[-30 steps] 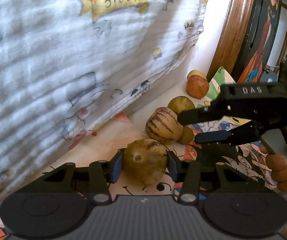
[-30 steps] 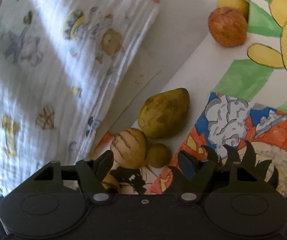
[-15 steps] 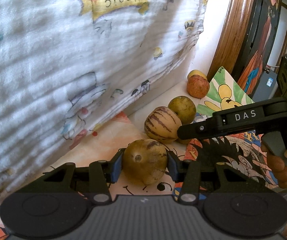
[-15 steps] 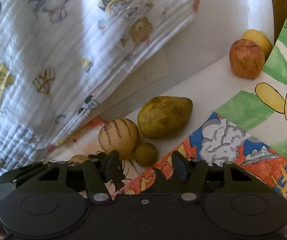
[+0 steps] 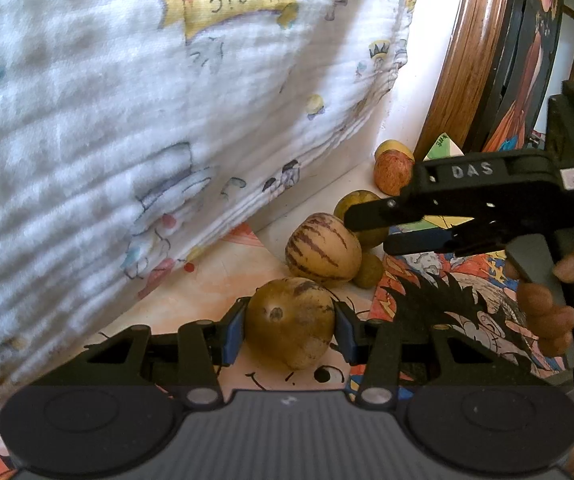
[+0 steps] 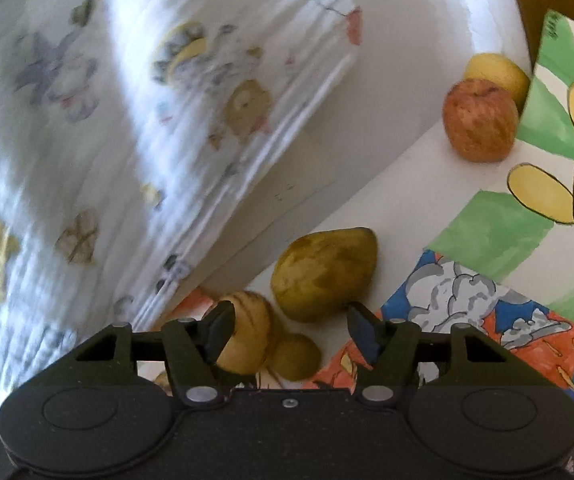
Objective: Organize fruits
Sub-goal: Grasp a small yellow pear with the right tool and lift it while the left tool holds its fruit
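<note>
Six fruits show here, and one of them, a brownish-yellow fruit (image 5: 290, 322), sits low in the centre of the left wrist view, pinched between the blue pads of the left gripper (image 5: 289, 330) just above the cartoon-printed sheets (image 5: 467, 304) on the worktop. That clamp on its widest part looks meant to carry it without rolling. Just beyond, a striped fruit (image 5: 323, 248) touches a small round fruit (image 5: 368, 270), and a greenish mango-like fruit (image 6: 323, 274) lies beside them, probably a group being formed. At the upper right, a red apple (image 6: 479, 122) and a yellow fruit (image 6: 495, 74) sit together, well apart from the rest. The right gripper (image 6: 289, 332), fingers spread and empty, hangs over the cluster. A printed white cloth (image 5: 127, 100) fills the left of both views and hides whatever lies under it; the right view is blurred there. The gripper bodies cover the near worktop.
</note>
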`<state>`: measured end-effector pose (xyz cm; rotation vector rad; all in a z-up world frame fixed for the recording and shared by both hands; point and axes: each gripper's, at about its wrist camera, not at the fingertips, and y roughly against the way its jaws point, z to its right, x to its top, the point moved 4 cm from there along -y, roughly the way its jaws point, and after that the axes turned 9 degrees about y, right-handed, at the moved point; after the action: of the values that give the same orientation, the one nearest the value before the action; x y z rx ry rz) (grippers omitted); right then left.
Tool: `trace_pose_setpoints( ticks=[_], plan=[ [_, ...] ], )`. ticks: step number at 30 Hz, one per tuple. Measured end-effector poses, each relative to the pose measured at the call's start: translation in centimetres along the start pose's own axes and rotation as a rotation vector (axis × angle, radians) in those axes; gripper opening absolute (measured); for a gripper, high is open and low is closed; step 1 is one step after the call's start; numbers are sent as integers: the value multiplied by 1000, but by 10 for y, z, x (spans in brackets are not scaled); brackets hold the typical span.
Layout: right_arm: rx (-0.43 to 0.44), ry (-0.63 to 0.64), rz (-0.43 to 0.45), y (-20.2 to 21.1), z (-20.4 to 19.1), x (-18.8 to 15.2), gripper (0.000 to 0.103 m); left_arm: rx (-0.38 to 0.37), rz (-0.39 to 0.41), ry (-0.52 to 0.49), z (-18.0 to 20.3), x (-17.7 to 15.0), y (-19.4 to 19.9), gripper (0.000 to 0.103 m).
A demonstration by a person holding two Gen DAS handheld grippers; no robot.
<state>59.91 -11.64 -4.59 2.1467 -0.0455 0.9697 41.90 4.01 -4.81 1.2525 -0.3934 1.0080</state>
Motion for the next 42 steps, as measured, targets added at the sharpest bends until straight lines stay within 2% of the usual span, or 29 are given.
trace_pose_setpoints(
  ticks=[7, 10, 13, 18, 22, 27, 33, 37, 42],
  plan=[
    [-40, -102, 9, -17, 16, 10, 70, 0, 2, -1, 1, 0, -3, 51],
    [-66, -91, 8, -21, 14, 14, 66, 0, 2, 0, 1, 0, -4, 51],
    [-110, -74, 11, -23, 10, 14, 54, -1, 3, 2, 0, -1, -5, 51],
    [-107, -69, 17, -22, -3, 1, 54, -5, -1, 10, -2, -1, -4, 51],
    [-86, -120, 16, -19, -8, -11, 53, -4, -5, 14, -2, -1, 0, 50],
    [-58, -166, 21, -6, -6, -23, 54, -2, -11, 18, -4, -2, 7, 50],
    [-47, -149, 34, 25, -12, -41, 53, 0, -14, 24, -7, -7, 18, 50],
    [-47, -118, 33, 39, -23, -57, 53, 1, -14, 30, -11, -11, 32, 50],
    [-76, -51, 84, 52, -42, -63, 53, 3, -6, 29, -12, -16, 46, 50]
  ],
)
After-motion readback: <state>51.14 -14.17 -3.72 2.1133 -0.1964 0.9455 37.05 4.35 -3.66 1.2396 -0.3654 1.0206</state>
